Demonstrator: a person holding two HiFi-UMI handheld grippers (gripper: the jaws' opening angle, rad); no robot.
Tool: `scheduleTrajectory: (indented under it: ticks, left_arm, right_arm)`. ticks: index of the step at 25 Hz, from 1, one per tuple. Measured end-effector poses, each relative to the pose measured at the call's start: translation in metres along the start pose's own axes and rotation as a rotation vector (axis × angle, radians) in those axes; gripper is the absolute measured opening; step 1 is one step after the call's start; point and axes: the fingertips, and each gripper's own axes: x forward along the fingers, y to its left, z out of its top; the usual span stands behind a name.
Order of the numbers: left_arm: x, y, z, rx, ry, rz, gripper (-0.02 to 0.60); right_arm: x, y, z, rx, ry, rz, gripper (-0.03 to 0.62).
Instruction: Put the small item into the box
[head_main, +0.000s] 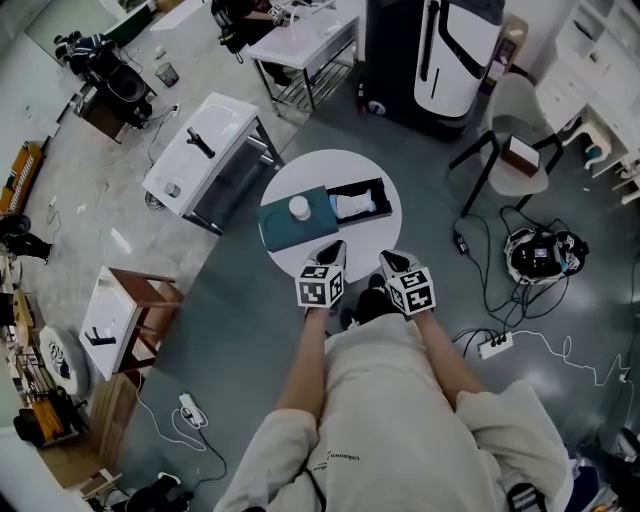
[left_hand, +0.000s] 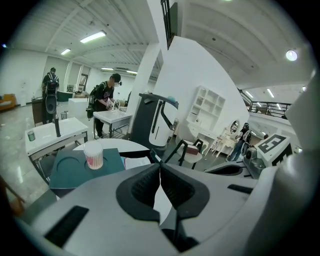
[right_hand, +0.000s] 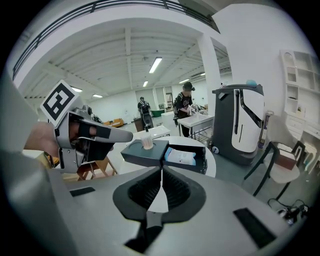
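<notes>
A small white tub of cotton swabs (head_main: 299, 208) stands on a dark teal box lid (head_main: 283, 232) on the round white table (head_main: 335, 165). Beside the lid lies an open black box (head_main: 379, 190) with a white packet (head_main: 352, 206) inside. Both grippers hover at the table's near edge, short of the lid. My left gripper (head_main: 335, 248) is shut and empty; its own view shows the tub (left_hand: 93, 156) ahead to the left of the shut jaws (left_hand: 160, 166). My right gripper (head_main: 388, 259) is shut and empty too (right_hand: 161, 173), with the tub (right_hand: 146, 142) and box (right_hand: 199, 159) ahead of it.
White work tables (head_main: 205, 150) and a wooden stool (head_main: 130, 310) stand to the left. A grey chair (head_main: 520, 150) and a black-and-white machine (head_main: 435, 55) are at the right and back. Cables and a power strip (head_main: 495, 345) lie on the floor. People stand far behind (left_hand: 107, 102).
</notes>
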Motion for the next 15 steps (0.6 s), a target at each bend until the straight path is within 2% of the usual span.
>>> scheduleTrajectory:
  ticks: [5, 15]
  left_arm:
    - [0.0007, -0.0013, -0.0046, 0.000, 0.005, 0.004, 0.021]
    - [0.0006, -0.0052, -0.0075, 0.001, 0.014, -0.005, 0.021]
  right_arm:
    - [0.0025, 0.0033, -0.0081, -0.042, 0.018, 0.005, 0.038]
    - [0.0005, 0.0040, -0.0114, -0.037, 0.036, -0.001, 0.038]
